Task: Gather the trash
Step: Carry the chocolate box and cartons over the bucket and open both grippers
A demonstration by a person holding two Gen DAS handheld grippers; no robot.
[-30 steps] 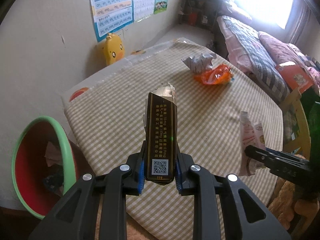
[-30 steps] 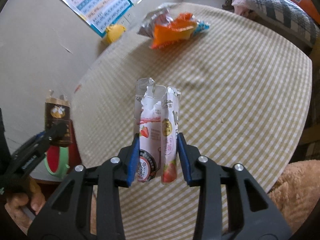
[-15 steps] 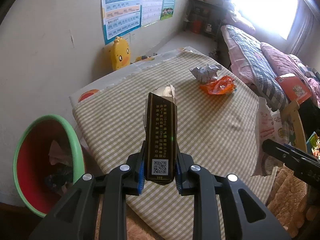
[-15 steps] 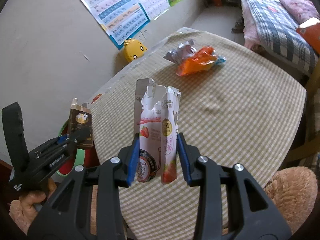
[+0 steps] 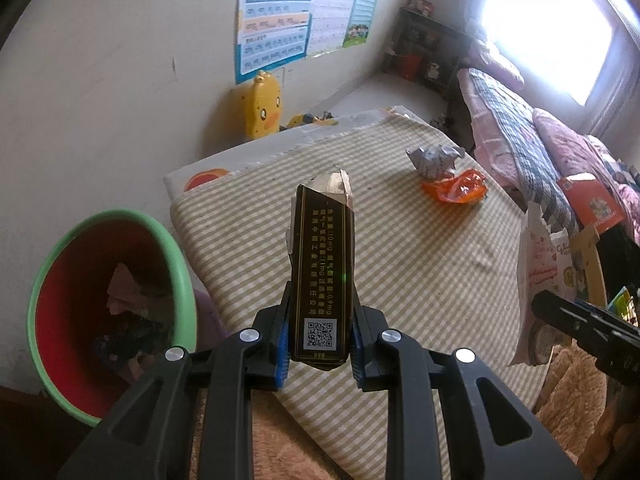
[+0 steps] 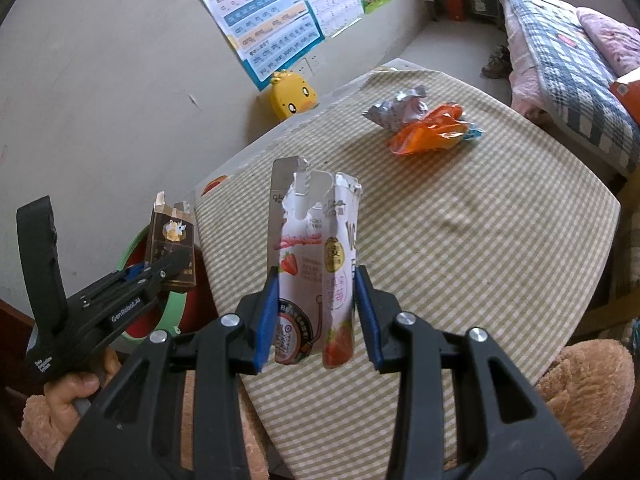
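Black carton (image 5: 322,280) with QR code clamped in left tool (image 5: 320,332), Glico strawberry pouch (image 6: 316,276) gripped by right tool (image 6: 316,312)

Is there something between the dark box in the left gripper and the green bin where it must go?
Nothing visible. The dark box is held above the table edge, and the bin stands open, down to its left.

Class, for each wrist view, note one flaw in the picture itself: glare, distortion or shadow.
Left wrist view: the window is blown out to white, and the fisheye bends the wall poster and the table edge. Right wrist view: even light with no glare, dark corners from the lens, and the checked tablecloth bulges outward.
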